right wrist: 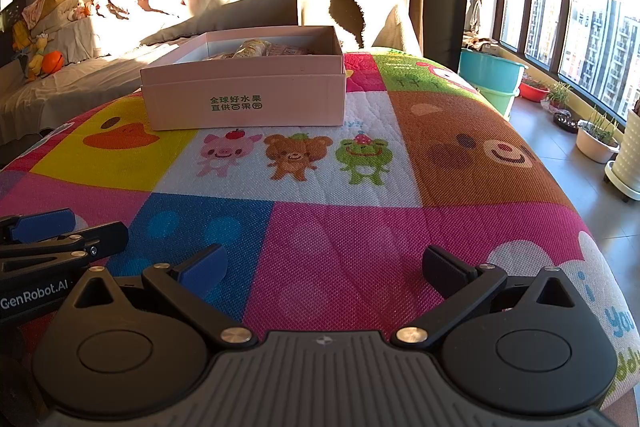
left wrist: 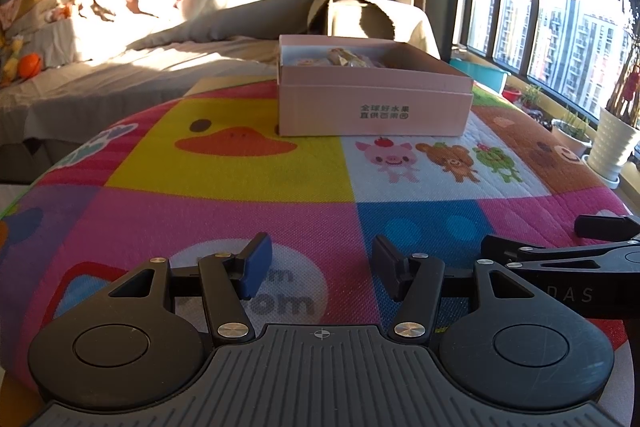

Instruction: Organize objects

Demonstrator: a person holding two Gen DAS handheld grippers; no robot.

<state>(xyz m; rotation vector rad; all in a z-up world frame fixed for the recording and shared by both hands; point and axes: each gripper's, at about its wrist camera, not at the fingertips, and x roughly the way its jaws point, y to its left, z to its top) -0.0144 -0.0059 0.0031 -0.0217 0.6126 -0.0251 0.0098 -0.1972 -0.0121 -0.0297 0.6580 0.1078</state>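
Bare mat (right wrist: 340, 235) before box (right wrist: 244, 99)

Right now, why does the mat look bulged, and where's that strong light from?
Both wrist views are fisheye, so the flat mat bows like a dome; left view: the window is glaring; right view: low sun patches the sofa, casting shadows, box front shaded.

The pink box (left wrist: 374, 103) walls hide most of its contents (right wrist: 256, 49); those wrapped items are too small to identify.
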